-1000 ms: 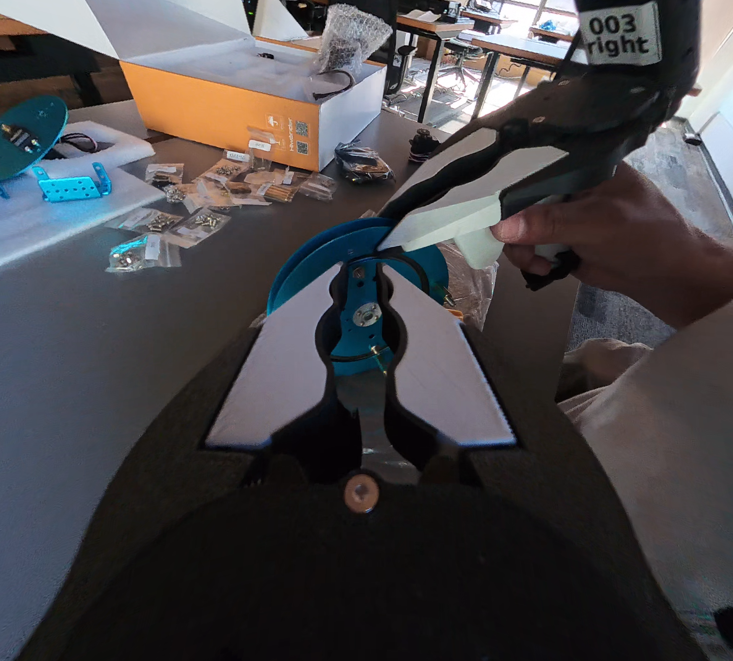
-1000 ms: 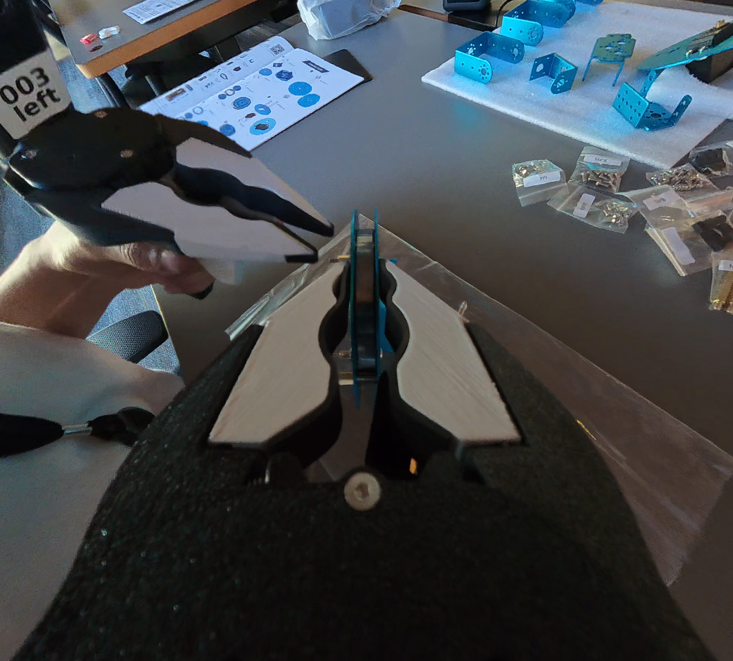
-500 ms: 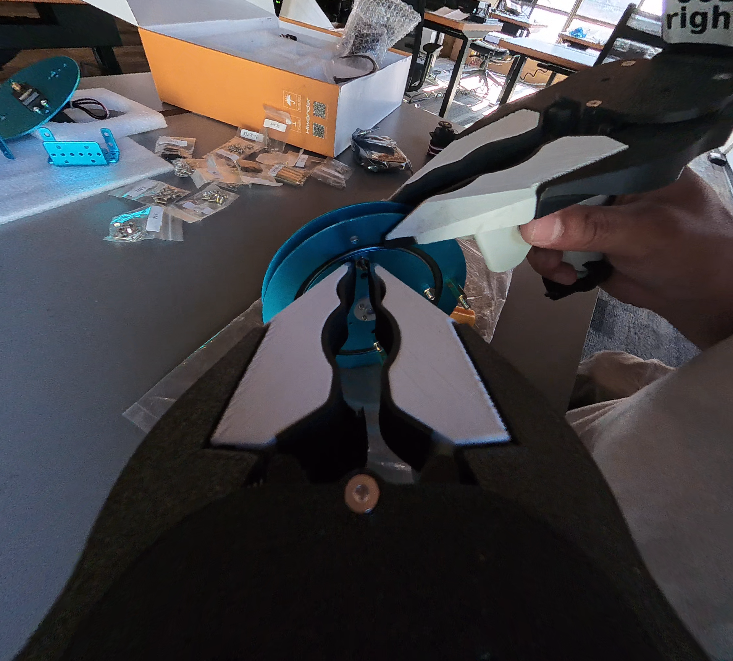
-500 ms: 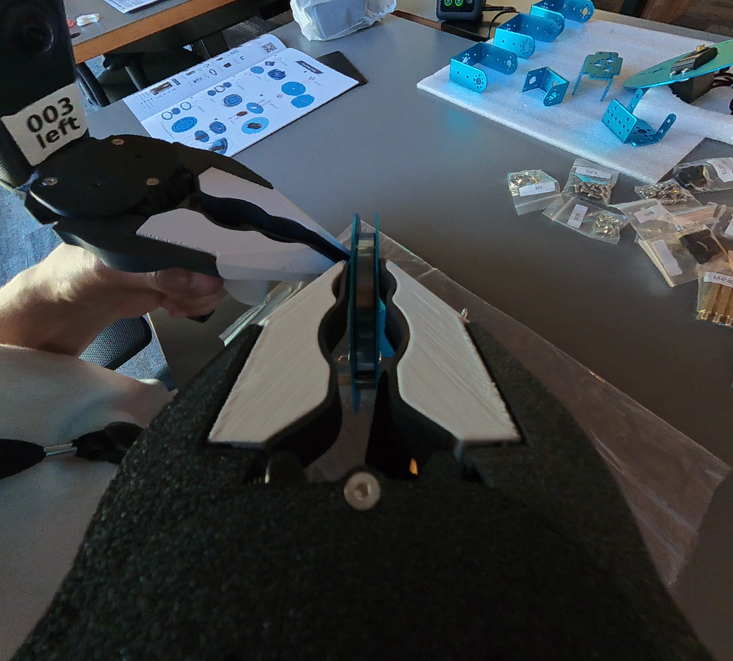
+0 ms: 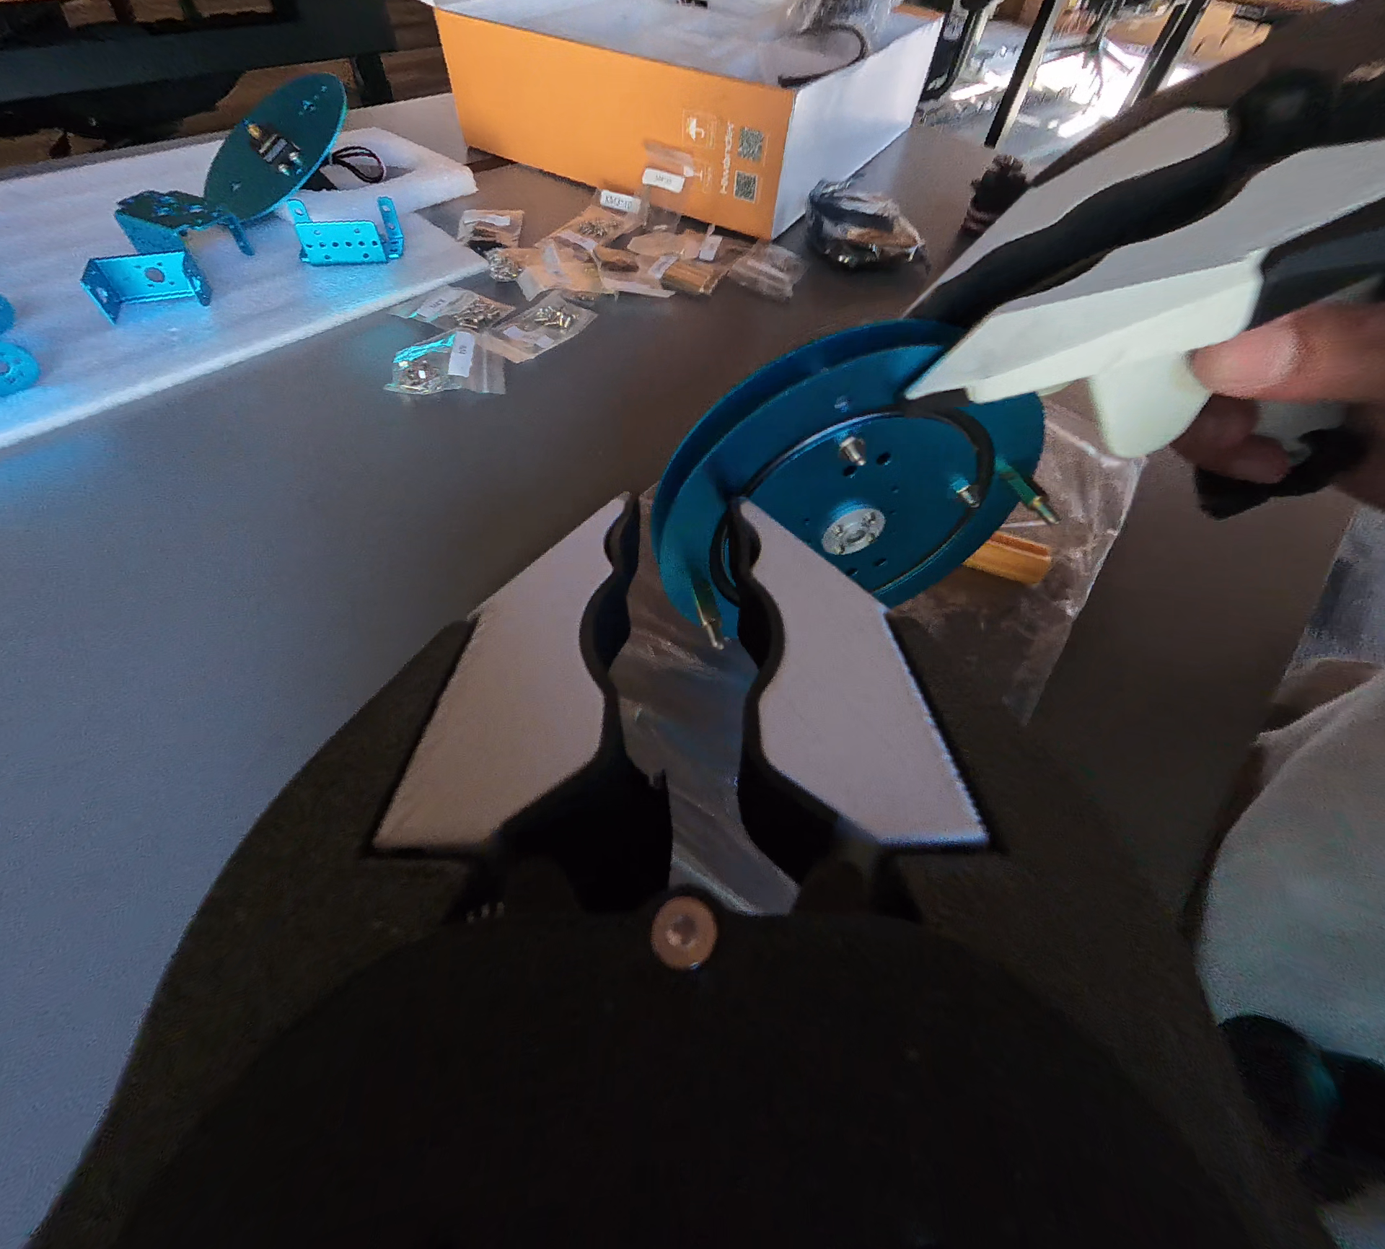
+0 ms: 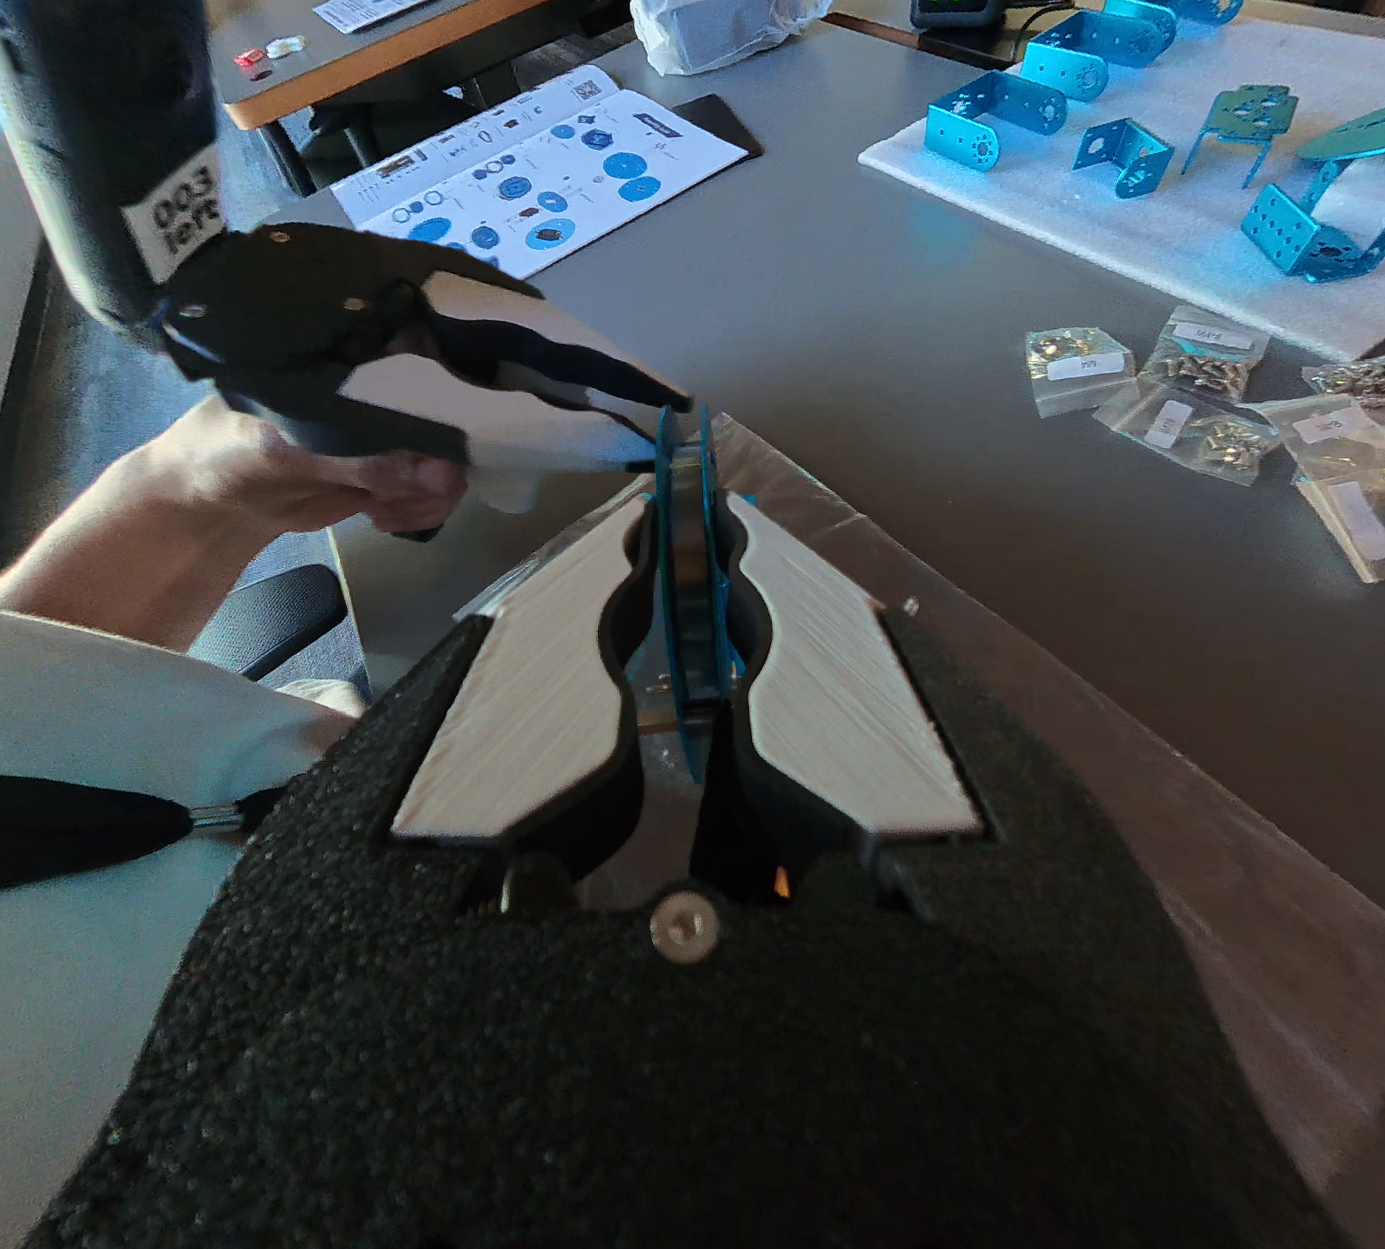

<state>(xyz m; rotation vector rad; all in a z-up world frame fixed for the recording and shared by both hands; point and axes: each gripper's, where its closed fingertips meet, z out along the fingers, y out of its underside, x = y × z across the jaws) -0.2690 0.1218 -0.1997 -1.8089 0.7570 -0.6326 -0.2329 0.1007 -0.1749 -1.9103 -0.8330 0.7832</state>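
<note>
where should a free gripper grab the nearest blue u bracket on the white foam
Across the two parallel side flanges of the blue U bracket, coming from above. It lies on the foam sheet with flat outer faces exposed, apart from neighbouring brackets; probably a stable pinch.

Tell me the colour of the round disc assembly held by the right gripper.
The disc assembly is metallic blue; the left wrist view shows it best.

Bare grey table (image 5: 225, 576) fills the left of the left wrist view. Obstacles: screw bags (image 5: 480, 328) at centre, orange box (image 5: 622, 103) at top. The right gripper (image 5: 929, 373) apparently blocks the blue disc assembly (image 5: 884, 493) from the upper right.
</note>
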